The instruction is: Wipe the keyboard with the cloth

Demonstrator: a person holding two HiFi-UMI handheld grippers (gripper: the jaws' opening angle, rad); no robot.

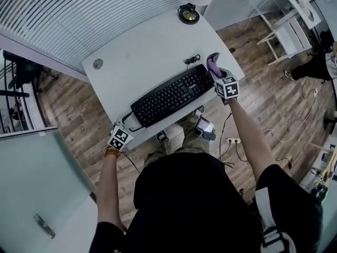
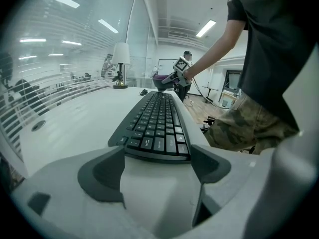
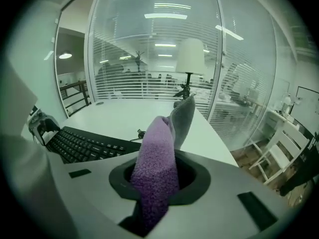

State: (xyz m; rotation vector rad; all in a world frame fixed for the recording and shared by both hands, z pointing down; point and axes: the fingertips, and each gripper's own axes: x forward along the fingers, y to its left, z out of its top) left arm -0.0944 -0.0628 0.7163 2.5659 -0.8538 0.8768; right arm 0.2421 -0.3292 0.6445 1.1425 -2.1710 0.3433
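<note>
Head view steeply down over desk; both gripper views low, close, from opposite ends of shared keyboard.

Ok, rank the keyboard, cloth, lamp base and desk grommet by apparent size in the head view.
1. keyboard, clearly the largest.
2. lamp base and purple cloth look about alike, so I won't rank one over the other.
3. desk grommet, the smallest.

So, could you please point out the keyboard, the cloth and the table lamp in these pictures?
keyboard (image 1: 171, 95), head view, middle of the key field.
cloth (image 3: 157, 168), right gripper view, purple fold between the jaws.
table lamp (image 3: 191, 55), right gripper view, its pale shade.
</note>
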